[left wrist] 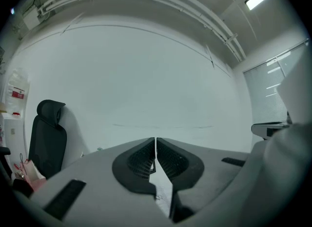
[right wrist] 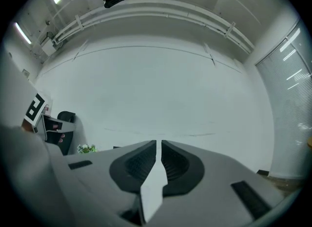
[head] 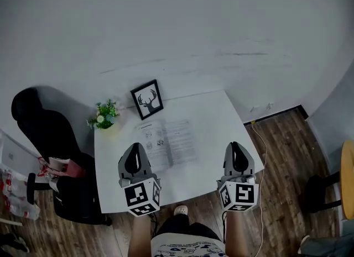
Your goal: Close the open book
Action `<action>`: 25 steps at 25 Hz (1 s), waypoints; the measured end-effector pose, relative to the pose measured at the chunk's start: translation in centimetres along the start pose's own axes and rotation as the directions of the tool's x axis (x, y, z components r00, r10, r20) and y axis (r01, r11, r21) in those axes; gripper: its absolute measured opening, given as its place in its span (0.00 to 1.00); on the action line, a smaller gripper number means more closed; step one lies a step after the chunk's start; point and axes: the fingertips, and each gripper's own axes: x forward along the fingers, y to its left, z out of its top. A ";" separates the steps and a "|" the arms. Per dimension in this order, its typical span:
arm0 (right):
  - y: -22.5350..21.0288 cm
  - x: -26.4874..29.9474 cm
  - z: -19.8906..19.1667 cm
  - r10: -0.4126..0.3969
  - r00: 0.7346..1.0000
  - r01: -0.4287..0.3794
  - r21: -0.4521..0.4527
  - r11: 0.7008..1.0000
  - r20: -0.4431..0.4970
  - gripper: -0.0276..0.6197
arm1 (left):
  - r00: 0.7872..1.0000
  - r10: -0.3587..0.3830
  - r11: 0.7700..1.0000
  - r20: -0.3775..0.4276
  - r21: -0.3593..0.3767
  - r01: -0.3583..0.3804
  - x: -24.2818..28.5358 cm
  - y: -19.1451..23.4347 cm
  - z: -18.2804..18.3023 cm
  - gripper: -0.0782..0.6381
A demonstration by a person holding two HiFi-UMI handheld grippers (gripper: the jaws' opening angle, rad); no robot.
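The open book (head: pixel 166 141) lies flat on the white table (head: pixel 215 123), its printed pages facing up, a little left of the middle. My left gripper (head: pixel 135 146) hovers over the book's near left corner, level and pointing at the far wall. Its jaws (left wrist: pixel 156 141) are shut with nothing between them. My right gripper (head: pixel 237 144) is over the table's near right part, well to the right of the book. Its jaws (right wrist: pixel 159 144) stand together with only a thin slit, holding nothing. Neither gripper view shows the book.
A framed deer picture (head: pixel 147 99) leans against the wall behind the book. A small potted plant (head: pixel 104 115) stands at the far left corner. A black office chair (head: pixel 52 140) sits left of the table. A cable (head: pixel 261 140) runs down past the table's right edge.
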 end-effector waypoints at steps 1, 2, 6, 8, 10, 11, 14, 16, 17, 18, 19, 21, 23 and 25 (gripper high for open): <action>0.2 0.7 -0.2 0.012 1.000 -0.012 0.002 1.000 -0.003 0.09 | 1.000 0.002 1.000 0.000 -0.006 -0.002 0.4 0.2 -0.1 0.15; 0.4 1.4 -0.4 0.024 1.000 -0.024 0.005 1.000 -0.005 0.09 | 1.000 0.003 1.000 0.001 -0.014 -0.003 0.7 0.4 -0.1 0.15; 1.7 3.8 -1.2 0.078 0.997 -0.078 0.015 0.997 -0.019 0.09 | 1.000 0.020 0.999 0.012 -0.030 -0.019 1.1 1.4 0.0 0.15; 2.5 4.8 -1.6 0.110 0.994 -0.109 0.021 0.994 -0.026 0.09 | 0.999 0.045 0.999 0.019 -0.013 -0.044 0.8 2.1 0.0 0.15; 3.2 5.7 -1.8 0.141 0.990 -0.141 0.025 0.990 -0.029 0.09 | 0.998 0.062 0.998 0.021 0.002 -0.063 0.5 2.7 -0.1 0.19; 3.6 6.1 -1.9 0.157 0.987 -0.156 0.027 0.987 -0.028 0.09 | 0.997 0.069 0.998 0.021 0.005 -0.069 0.5 3.0 -0.1 0.29; 4.4 7.4 -2.0 0.206 0.978 -0.205 0.032 0.978 -0.027 0.09 | 0.995 0.097 0.995 0.024 0.008 -0.097 0.2 3.4 -0.3 0.36; 4.8 8.0 -2.1 0.241 0.970 -0.240 0.034 0.970 -0.027 0.09 | 0.992 0.119 0.993 0.028 0.004 -0.119 0.0 3.5 -0.3 0.41; 4.9 8.3 -2.0 0.259 0.966 -0.258 0.033 0.966 -0.028 0.09 | 0.991 0.131 0.991 0.028 -0.002 -0.131 -0.1 3.5 -0.3 0.43; 5.0 8.6 -2.0 0.276 0.961 -0.275 0.032 0.961 -0.029 0.09 | 0.989 0.143 0.990 0.027 -0.013 -0.143 -0.1 3.4 -0.3 0.45; 4.9 8.9 -1.9 0.292 0.956 -0.291 0.030 0.956 -0.031 0.09 | 0.988 0.156 0.988 0.025 -0.028 -0.155 -0.1 3.2 -0.3 0.45; 4.7 9.5 -1.9 0.326 0.945 -0.325 0.027 0.945 -0.036 0.09 | 0.984 0.177 0.982 0.021 -0.075 -0.175 -0.1 2.8 -0.5 0.49; 4.4 10.2 -1.9 0.358 0.933 -0.358 0.025 0.934 -0.041 0.09 | 0.980 0.196 0.973 0.014 -0.131 -0.193 0.0 2.2 -0.9 0.49; 4.1 10.7 -2.1 0.386 0.921 -0.385 0.026 0.923 -0.046 0.09 | 0.977 0.213 0.960 0.004 -0.187 -0.209 -0.1 1.8 -1.6 0.50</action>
